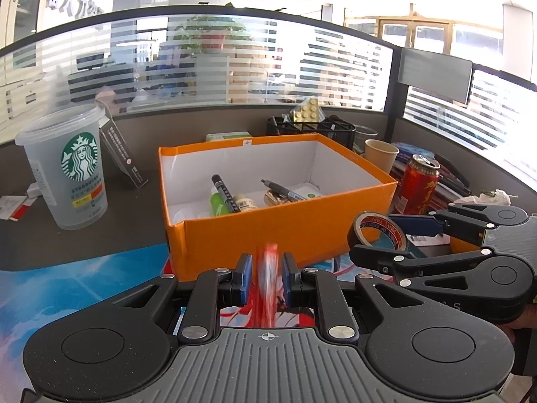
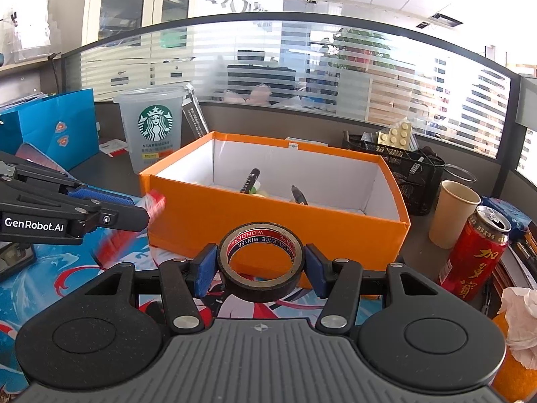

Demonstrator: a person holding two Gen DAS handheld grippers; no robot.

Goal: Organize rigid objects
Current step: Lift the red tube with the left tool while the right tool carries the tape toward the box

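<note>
Only right view: tape roll (image 2: 261, 265) lettering, blue bag (image 2: 57, 127)

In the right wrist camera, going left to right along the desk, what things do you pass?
Blue bag → Starbucks cup → orange box → black mesh organizer → paper cup → red can → crumpled tissue.

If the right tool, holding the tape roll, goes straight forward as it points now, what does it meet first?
Most likely the near outer wall of the open orange cardboard box: it stands directly ahead of the right tool and its black tape roll. Depth is unclear, but nothing shows between them.
</note>
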